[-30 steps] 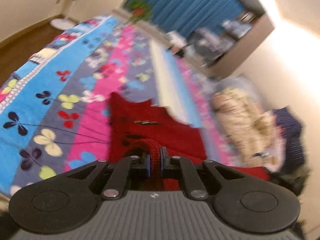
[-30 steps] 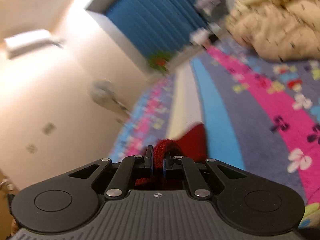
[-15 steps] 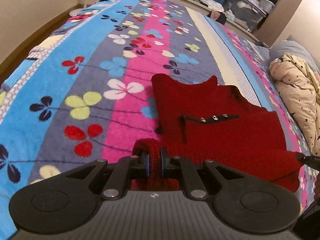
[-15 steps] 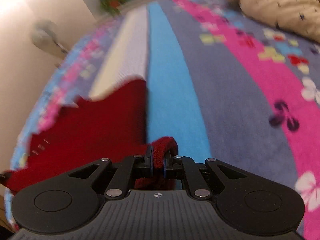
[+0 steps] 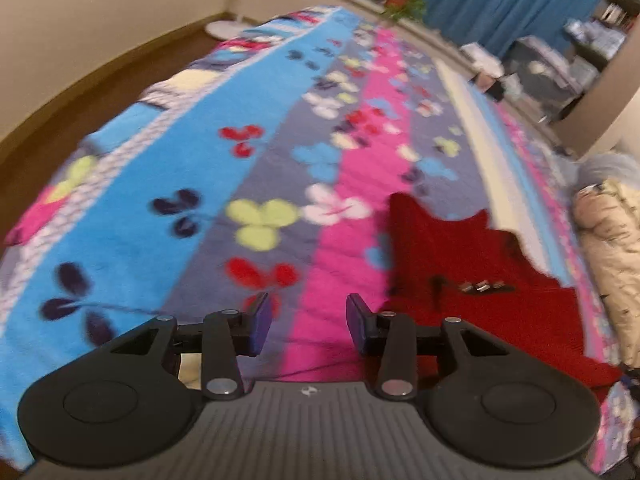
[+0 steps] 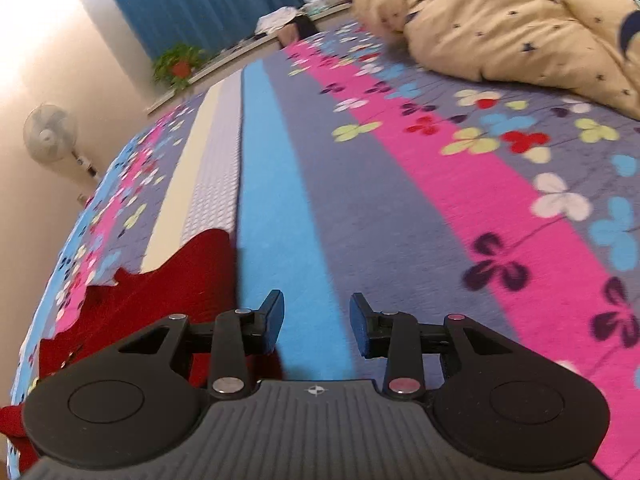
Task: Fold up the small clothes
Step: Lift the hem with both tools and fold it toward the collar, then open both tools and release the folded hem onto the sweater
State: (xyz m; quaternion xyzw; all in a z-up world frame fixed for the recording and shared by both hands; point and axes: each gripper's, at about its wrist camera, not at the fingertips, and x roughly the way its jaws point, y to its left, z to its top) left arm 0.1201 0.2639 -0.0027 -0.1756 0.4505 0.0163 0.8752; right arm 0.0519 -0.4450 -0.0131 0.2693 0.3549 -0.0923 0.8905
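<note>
On a bed spread with a flower-patterned striped blanket [image 5: 248, 184], the left gripper [image 5: 307, 322] is hovering at the lower centre of the left wrist view, its jaws having just been opening and now standing partly apart with only blanket showing between them. The red knitted sweater [image 5: 488, 280] is lying flat to the right of the claw, filling the lower right of the frame, its near edge running just beside the right-hand finger and its small row of metal buttons [image 5: 482, 286] sitting a little above and to the right of that finger. A cream star-print quilt [image 5: 608, 248] is bunching at the right edge.

In the right wrist view, the right gripper [image 6: 316, 322] is sitting at the lower centre, jaws likewise having just been opening, partly apart and holding nothing, a blue stripe of the blanket [image 6: 280, 208] showing through the gap. The sweater [image 6: 160, 292] is lying to the left of this claw, spreading across the lower left of the frame and passing behind the left-hand finger. The quilt [image 6: 500, 20] is piling at upper right; a standing fan [image 6: 50, 136] is showing at the left edge.
</note>
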